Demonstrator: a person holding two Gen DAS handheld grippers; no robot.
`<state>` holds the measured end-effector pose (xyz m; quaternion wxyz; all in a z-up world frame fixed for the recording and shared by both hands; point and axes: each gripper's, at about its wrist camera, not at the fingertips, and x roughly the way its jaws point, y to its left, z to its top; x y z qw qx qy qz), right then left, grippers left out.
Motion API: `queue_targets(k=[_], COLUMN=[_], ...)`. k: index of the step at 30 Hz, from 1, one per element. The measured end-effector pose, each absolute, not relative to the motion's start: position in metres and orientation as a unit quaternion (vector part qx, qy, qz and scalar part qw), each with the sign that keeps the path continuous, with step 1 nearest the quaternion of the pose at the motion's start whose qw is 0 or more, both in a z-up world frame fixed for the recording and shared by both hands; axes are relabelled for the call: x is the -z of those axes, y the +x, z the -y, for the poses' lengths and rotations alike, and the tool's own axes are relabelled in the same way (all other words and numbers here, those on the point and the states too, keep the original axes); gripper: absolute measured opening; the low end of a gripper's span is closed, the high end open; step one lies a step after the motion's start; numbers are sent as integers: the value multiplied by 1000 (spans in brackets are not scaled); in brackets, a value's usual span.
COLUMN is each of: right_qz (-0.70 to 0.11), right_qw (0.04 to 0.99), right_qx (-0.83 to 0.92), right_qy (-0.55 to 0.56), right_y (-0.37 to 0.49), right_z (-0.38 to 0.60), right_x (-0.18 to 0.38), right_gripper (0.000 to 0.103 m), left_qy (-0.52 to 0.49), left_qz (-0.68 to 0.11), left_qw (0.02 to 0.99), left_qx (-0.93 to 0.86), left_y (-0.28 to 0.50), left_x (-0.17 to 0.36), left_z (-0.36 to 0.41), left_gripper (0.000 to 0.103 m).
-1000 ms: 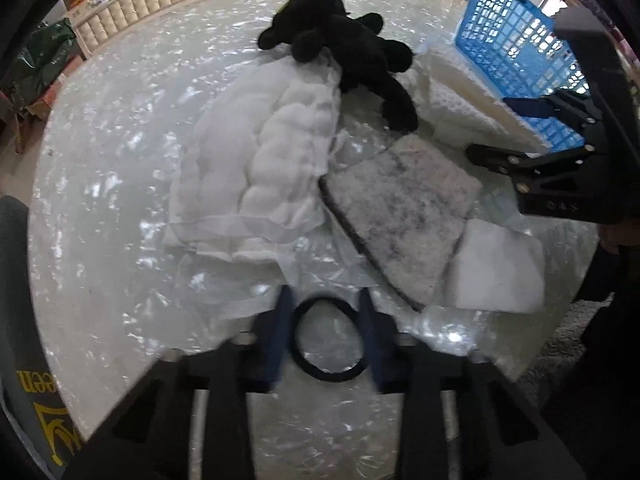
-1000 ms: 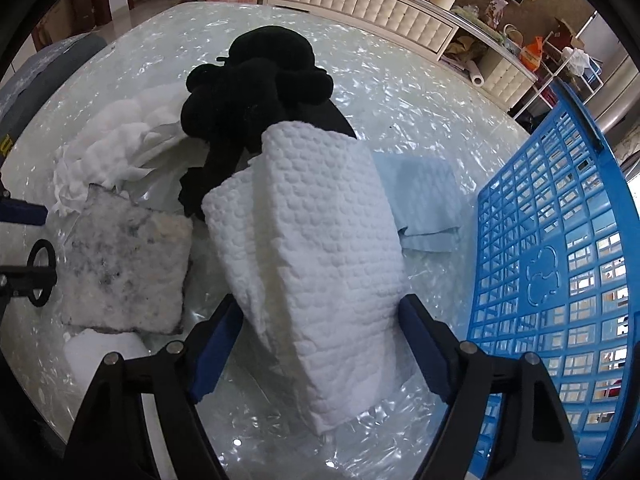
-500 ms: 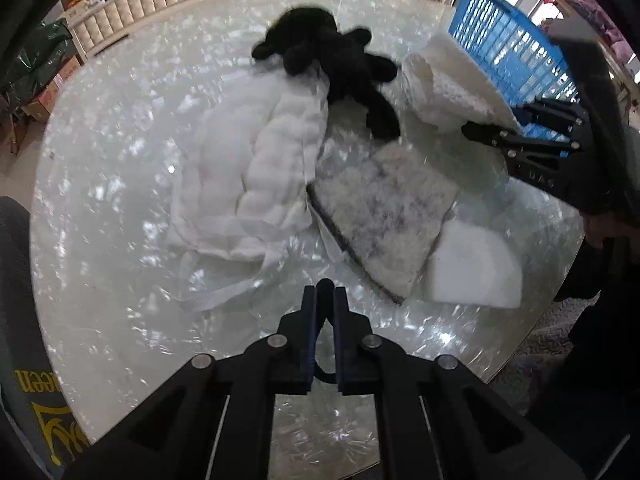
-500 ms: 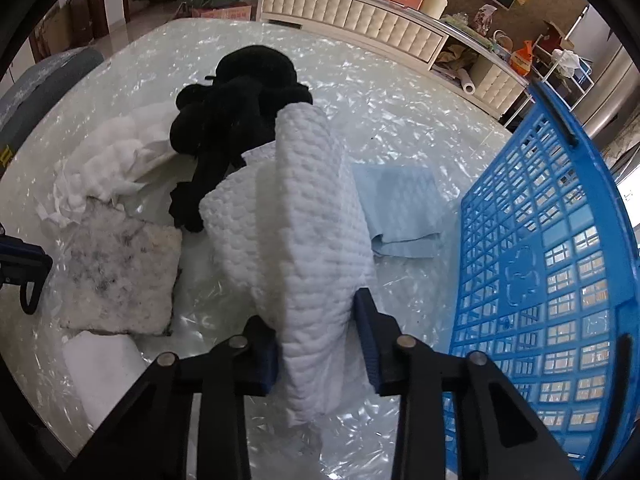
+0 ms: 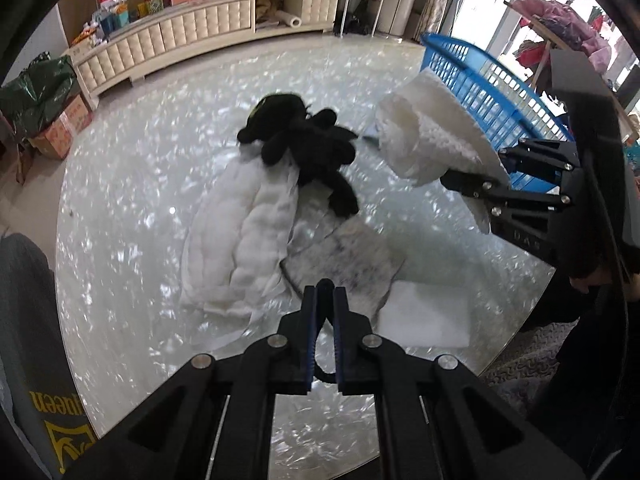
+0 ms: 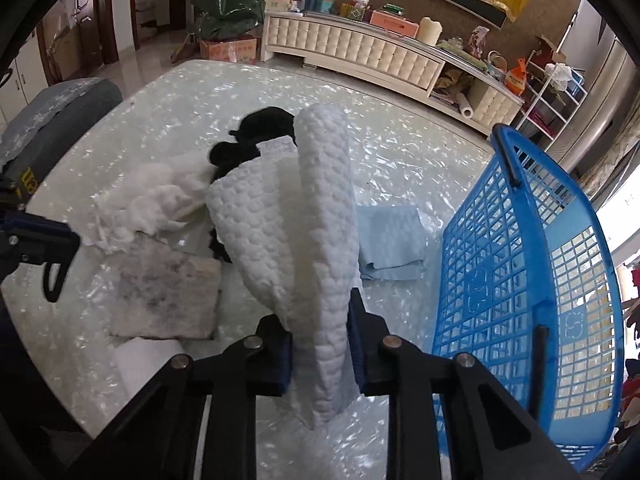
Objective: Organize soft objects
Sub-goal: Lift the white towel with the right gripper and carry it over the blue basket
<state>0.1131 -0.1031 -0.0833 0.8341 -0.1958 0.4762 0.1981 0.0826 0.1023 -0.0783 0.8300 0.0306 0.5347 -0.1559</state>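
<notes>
My left gripper is shut on a black elastic loop, which dangles under its fingers above the table. The right wrist view shows that loop hanging from the left gripper. My right gripper has its jaws closing, and the pads squeeze a white quilted cloth that is lifted and bunched. From the left I see the cloth held up by the right gripper. A black plush toy, white fluffy padding, a grey-speckled pad and a white foam block lie on the table.
A blue plastic basket stands at the table's right edge, right of the lifted cloth. A light blue cloth lies flat beside it. The round pearly table has a grey chair at its left edge.
The left gripper shut on the black loop and raised it off the table. The right gripper closed from wide open onto the white quilted cloth and lifted it.
</notes>
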Motion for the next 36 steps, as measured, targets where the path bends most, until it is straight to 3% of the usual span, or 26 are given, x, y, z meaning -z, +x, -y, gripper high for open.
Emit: queue_targets(k=[19, 36], right_qz=[-437, -436], right_qw=[866, 881], right_qx=[-171, -99], right_qy=[-171, -156], right_y=[73, 76], right_z=[129, 183], right_x=[0, -10], right_gripper=[22, 22], left_qy=[46, 88], left_qz=[-456, -441], left_qw=[869, 869], left_qx=[189, 206], left_y=[101, 110], left_x=[18, 10], left_z=[-41, 5], left_gripper=[6, 6])
